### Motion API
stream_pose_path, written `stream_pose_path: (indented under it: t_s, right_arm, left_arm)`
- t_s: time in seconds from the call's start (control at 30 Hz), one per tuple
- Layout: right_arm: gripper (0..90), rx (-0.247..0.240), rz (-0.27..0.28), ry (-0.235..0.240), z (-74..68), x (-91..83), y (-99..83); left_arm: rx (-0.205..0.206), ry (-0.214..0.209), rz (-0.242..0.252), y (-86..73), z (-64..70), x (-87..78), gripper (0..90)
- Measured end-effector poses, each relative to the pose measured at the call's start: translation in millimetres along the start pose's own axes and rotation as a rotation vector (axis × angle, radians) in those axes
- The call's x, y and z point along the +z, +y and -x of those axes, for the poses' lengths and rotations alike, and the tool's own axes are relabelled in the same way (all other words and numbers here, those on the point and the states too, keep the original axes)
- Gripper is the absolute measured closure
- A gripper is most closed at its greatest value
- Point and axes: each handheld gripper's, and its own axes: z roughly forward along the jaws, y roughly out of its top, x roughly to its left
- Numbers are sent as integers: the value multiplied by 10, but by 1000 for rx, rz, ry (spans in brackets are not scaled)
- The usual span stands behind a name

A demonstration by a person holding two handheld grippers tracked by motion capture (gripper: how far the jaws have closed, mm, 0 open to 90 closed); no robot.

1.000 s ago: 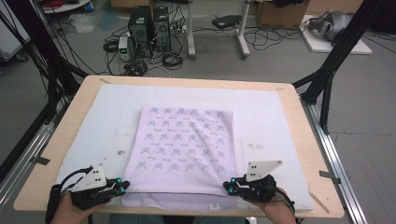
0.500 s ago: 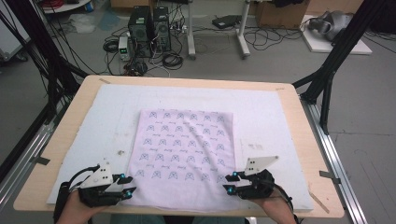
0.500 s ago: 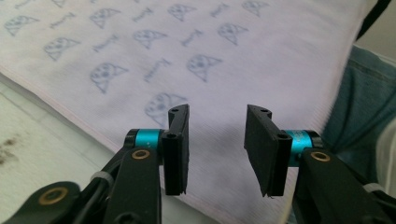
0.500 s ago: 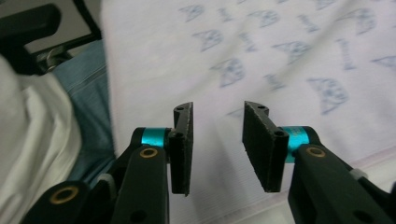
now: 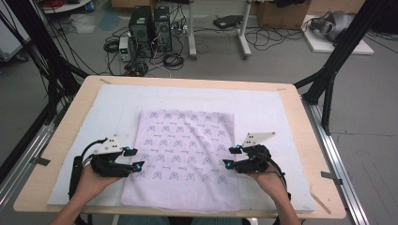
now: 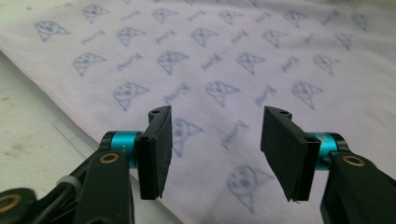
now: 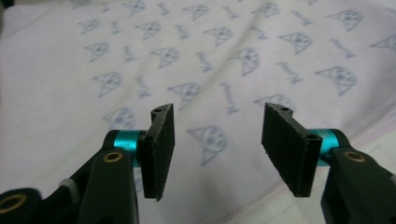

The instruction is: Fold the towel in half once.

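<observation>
A pale lilac cloth point(image 5: 184, 157) printed with small blue cat faces lies flat on a white mat point(image 5: 267, 105), which covers most of a wooden table point(image 5: 302, 117); the cloth sits in the middle of the mat, nearer the person's edge than the far edge; its near hem lies close to the mat's near border, its far hem well short of the mat's far border, with a broad bare strip of mat beyond it. Bare mat also flanks the cloth on both sides; the table's wood shows as a rim around the mat on the left, far and right sides. No bin, tray or other container stands on the table.

The cloth's long axis runs from the near edge to the far edge; its sides run roughly parallel to the table's sides; the surface shows faint ripples, no fold.

The left gripper point(image 5: 133, 158) is held at the cloth's left edge, about midway along its length, pointing toward the cloth's middle; in the left gripper view its jaws stand wide apart with nothing between them, above the printed cloth point(image 6: 261, 70), whose hem runs diagonally below them with mat point(image 6: 28, 135) beside it.

The right gripper point(image 5: 229, 157) is held at the cloth's right edge, opposite the left one, pointing inward; its jaws are likewise spread and hold nothing, over the cloth point(image 7: 205, 60).
</observation>
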Motion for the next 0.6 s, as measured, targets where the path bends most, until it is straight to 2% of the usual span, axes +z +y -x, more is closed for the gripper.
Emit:
stream_pose_path:
  t_s: [0.13,0.33,0.6]
  right_arm:
    - [386,19,10,-19,133,16,117]
    - [343,12,-5,-37,289,48,320]
    - [340,1,6,-33,362,53,482]
  left_arm:
    - [-21,32,17,78,-103,24,384]
    - [-36,63,19,192,-218,32,361]
    - [-45,72,20,311,-320,66,358]
